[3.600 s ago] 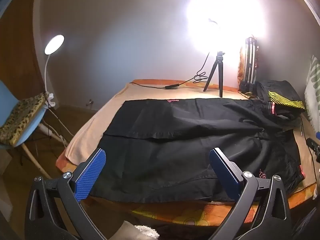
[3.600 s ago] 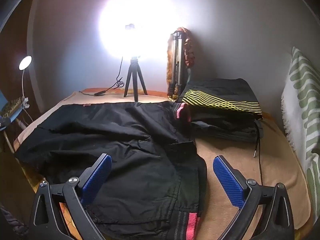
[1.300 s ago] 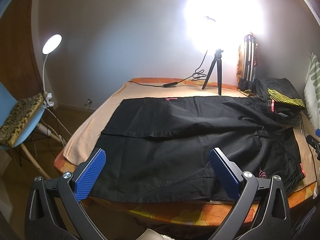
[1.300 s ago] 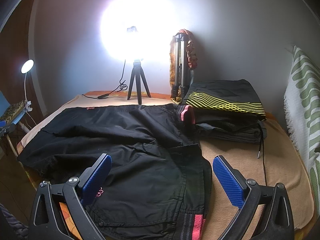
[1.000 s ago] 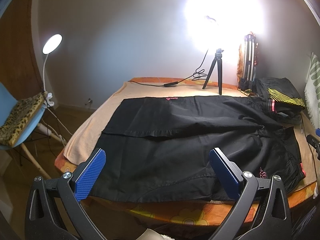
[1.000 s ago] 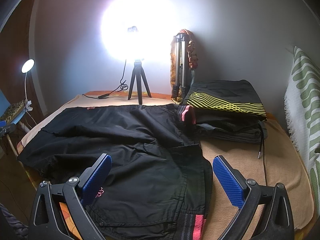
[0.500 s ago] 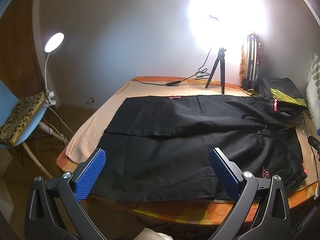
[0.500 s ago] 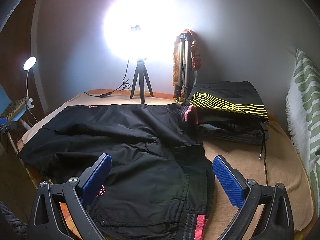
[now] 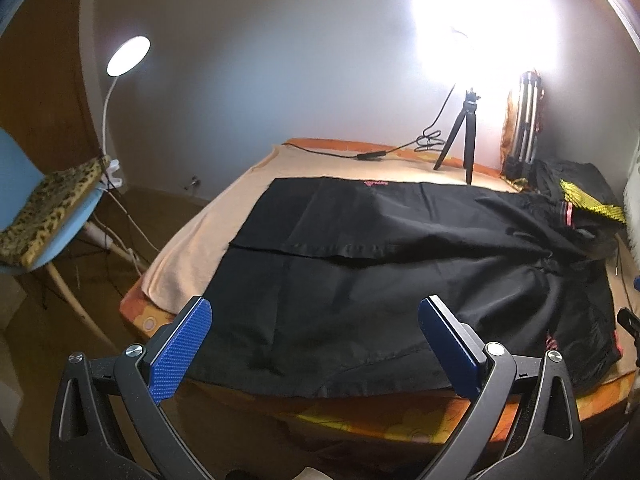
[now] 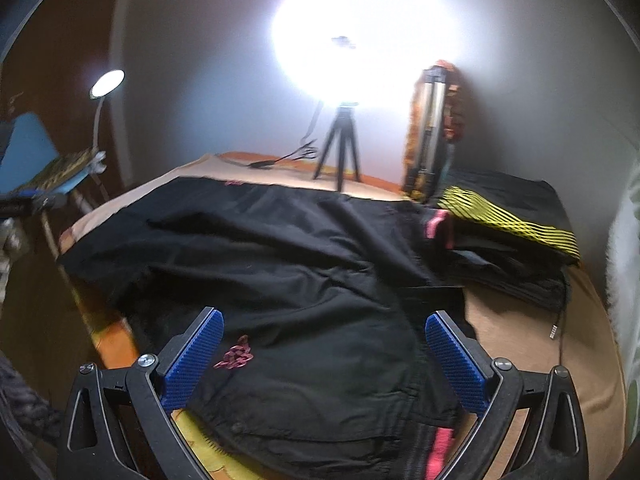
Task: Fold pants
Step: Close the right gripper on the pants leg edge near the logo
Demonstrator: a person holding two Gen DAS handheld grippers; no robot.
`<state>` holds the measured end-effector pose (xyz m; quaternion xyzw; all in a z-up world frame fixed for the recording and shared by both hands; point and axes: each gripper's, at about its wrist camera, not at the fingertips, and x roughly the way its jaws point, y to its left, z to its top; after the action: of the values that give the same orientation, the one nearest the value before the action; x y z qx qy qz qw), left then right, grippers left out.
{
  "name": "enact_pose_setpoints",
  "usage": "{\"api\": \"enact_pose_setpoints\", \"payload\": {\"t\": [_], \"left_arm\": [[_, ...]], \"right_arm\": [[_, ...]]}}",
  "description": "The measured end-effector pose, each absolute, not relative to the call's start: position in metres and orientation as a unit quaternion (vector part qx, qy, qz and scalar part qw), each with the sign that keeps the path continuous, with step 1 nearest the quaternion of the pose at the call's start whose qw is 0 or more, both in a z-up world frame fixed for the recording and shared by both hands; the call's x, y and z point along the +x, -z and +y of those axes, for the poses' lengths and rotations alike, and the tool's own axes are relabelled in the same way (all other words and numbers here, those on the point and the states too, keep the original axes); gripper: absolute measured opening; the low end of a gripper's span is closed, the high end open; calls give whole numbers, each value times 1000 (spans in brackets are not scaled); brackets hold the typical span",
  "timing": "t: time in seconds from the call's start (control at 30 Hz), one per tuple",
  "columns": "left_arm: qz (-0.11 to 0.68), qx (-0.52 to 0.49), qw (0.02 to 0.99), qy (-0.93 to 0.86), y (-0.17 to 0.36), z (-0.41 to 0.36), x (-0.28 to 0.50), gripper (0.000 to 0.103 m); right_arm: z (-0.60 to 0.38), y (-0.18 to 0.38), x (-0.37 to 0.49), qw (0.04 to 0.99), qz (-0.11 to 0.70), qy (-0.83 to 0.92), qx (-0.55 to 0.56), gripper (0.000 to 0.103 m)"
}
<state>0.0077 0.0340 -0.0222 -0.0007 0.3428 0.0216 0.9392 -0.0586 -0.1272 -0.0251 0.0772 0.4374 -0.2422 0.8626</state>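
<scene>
Black pants (image 9: 400, 264) lie spread flat across a bed (image 9: 224, 216) covered by a peach blanket, both legs running toward the left end and the waistband with its pink stripe (image 10: 438, 448) at the near right edge. A small pink logo (image 10: 236, 356) shows on the near leg in the right wrist view, just beside the left blue pad. The left gripper (image 9: 316, 336) hangs over the near edge of the bed above the lower leg, its blue-padded fingers (image 9: 178, 350) spread wide apart and holding nothing. The right gripper (image 10: 322, 354) hovers above the hip area of the pants, its fingers (image 10: 454, 362) likewise wide apart and empty; that view is somewhat blurred. At the far right of the bed sits a stack of folded dark clothes (image 10: 508, 232) with a yellow-striped garment on top, touching the far waistband corner. A small black tripod (image 9: 464, 136) stands at the far edge under a very bright lamp (image 9: 480, 20), with a cable (image 9: 360, 154) trailing to the left, and a folded metal tripod (image 9: 524, 120) leans against the wall beside it. Left of the bed stands a blue chair (image 9: 24, 184) with a leopard-print cushion (image 9: 48, 200) and a white gooseneck lamp (image 9: 128, 56) clipped on.
</scene>
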Motion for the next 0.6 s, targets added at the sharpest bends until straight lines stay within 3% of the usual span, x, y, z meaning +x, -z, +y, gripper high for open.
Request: {"api": "enact_pose_setpoints", "payload": {"t": [0.2,0.33,0.6], "left_arm": [[368,-10,929,-14,34,46,12,99],[379,-10,925,-14,40,55,13,90],[407,-24,913,1,54,65,15,82]], "right_arm": [[-105,47,-48,858,476,181,74,100],[-92,63,-46,846,512,125,80,83],[-62,90,-50,822,563,55,60,68]]}}
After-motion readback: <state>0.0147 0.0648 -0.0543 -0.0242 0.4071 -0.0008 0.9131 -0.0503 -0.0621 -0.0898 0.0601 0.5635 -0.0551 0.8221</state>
